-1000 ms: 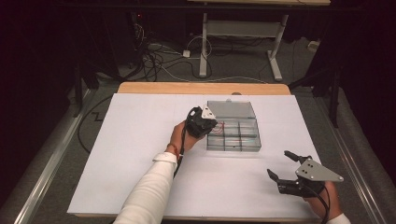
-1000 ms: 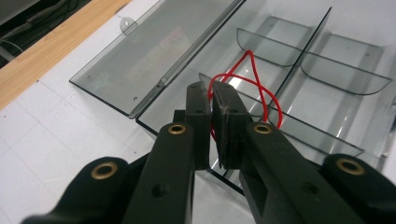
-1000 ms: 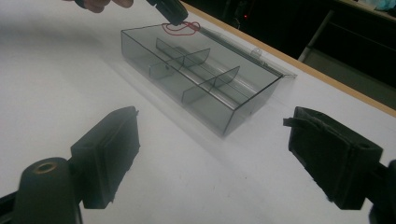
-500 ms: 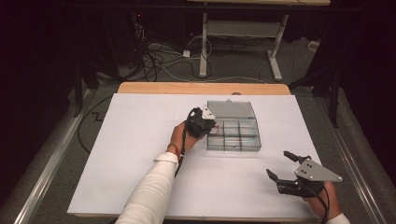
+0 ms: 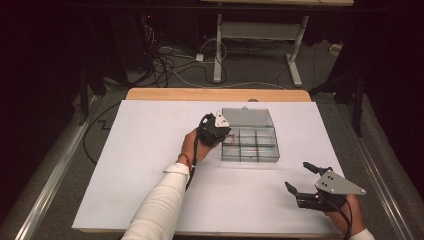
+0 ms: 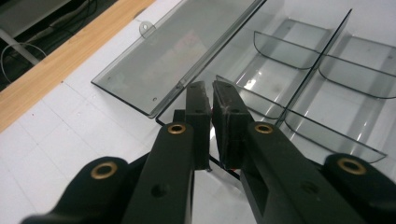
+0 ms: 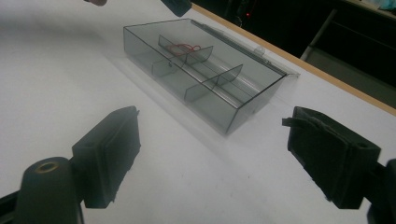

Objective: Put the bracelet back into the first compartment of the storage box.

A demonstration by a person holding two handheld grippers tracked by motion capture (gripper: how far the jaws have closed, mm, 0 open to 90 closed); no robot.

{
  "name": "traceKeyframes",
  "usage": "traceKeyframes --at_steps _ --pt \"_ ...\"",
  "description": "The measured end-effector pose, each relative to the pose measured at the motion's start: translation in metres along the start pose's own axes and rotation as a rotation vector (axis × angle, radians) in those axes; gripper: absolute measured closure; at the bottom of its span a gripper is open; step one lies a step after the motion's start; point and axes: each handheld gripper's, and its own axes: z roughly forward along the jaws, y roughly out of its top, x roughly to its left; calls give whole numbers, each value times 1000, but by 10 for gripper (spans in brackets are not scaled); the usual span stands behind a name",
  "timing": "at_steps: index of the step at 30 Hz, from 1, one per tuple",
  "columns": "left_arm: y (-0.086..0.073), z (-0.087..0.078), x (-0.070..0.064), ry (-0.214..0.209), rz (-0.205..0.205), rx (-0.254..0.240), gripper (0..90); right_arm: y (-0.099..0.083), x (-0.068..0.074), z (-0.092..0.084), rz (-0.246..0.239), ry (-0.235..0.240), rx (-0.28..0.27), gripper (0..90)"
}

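A clear plastic compartment box (image 5: 250,159) lies mid-table with its lid (image 5: 247,117) folded back flat. My left gripper (image 5: 224,135) hovers over the box's left end near the hinge. In the left gripper view its jaws (image 6: 209,86) are shut, with a thin trace of red between the pads; I cannot tell that anything is gripped. A thin red loop (image 7: 184,47) lies in the compartment under that gripper. My right gripper (image 5: 298,176) rests low over the table, to the front right of the box, with its jaws wide open and nothing between them (image 7: 212,126).
The white table top (image 5: 150,150) has a wooden strip (image 5: 215,95) along its far edge. Dividers (image 6: 299,88) split the box into several bins. Beyond the table are cables and a desk frame on the floor. A white sleeve (image 5: 160,205) reaches in from the front.
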Motion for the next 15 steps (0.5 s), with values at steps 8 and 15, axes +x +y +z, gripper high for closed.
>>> traceKeyframes --at_steps 8,15 --pt "4 -8 -3 6 18 -33 828 0 1 0 -2 -2 1 180" --pt "6 -16 -4 13 32 -51 798 0 2 0 -7 -5 2 181"
